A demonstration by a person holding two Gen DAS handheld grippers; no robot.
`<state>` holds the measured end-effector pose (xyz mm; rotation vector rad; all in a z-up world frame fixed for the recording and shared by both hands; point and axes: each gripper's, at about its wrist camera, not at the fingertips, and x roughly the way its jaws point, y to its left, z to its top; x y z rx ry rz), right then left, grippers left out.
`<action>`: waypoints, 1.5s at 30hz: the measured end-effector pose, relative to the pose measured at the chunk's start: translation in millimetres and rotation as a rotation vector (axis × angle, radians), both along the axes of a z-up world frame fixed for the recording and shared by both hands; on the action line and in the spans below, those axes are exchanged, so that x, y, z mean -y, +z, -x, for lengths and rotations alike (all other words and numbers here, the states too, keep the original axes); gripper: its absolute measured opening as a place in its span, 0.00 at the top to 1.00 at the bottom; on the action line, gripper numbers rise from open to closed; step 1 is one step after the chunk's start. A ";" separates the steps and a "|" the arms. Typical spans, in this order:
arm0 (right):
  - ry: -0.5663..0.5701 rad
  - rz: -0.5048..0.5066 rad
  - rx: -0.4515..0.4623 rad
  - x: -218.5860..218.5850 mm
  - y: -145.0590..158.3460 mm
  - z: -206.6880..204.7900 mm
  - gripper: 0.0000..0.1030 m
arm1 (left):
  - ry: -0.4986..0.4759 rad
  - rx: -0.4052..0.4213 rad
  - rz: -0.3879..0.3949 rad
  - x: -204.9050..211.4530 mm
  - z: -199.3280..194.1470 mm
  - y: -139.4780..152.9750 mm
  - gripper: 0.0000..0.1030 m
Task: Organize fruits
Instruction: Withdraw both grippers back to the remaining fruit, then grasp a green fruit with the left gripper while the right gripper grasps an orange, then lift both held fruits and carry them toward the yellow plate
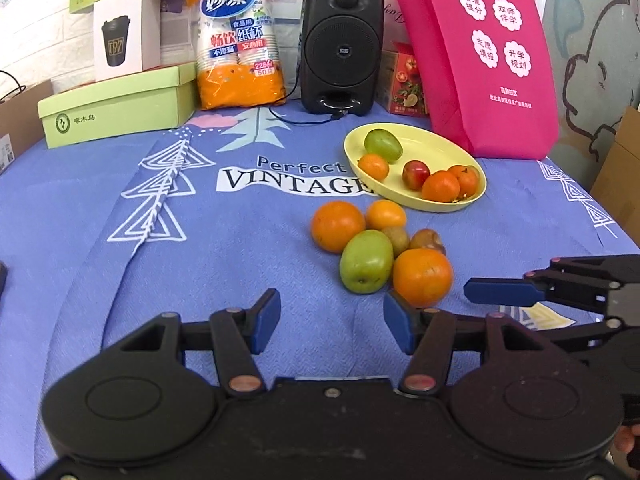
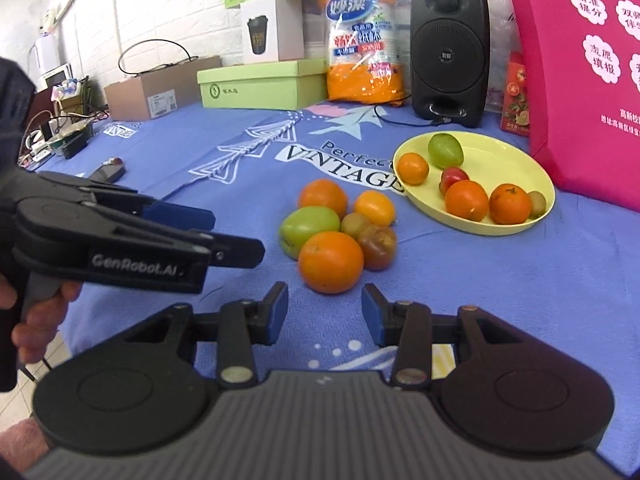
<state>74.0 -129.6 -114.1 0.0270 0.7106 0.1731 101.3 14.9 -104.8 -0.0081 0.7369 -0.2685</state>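
Six fruits are sitting in the yellow plate [image 2: 516, 160]; six are waiting in the pile [image 2: 340, 236]; both tongs, left [image 1: 332, 320] and right [image 2: 325, 312], are hovering spread, empty.

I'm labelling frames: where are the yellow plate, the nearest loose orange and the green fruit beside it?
yellow plate [image 2: 516, 152]: right wrist view, bare inner floor.
nearest loose orange [image 2: 330, 261]: right wrist view, middle of peel.
green fruit [image 1: 366, 261]: left wrist view, middle of skin.
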 end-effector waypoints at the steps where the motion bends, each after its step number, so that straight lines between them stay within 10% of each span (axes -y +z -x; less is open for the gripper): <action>1: -0.008 0.005 -0.007 0.6 -2.6 -2.8 0.61 | 0.001 -0.001 0.000 -1.1 -0.4 -0.7 0.44; 33: -0.085 0.029 -0.010 34.9 -10.0 -1.4 0.61 | -0.012 -0.036 0.076 31.5 -39.9 -22.5 0.45; 45: -0.098 0.014 -0.009 37.4 -11.5 -2.5 0.60 | -0.011 -0.047 0.096 31.6 -54.8 -29.5 0.64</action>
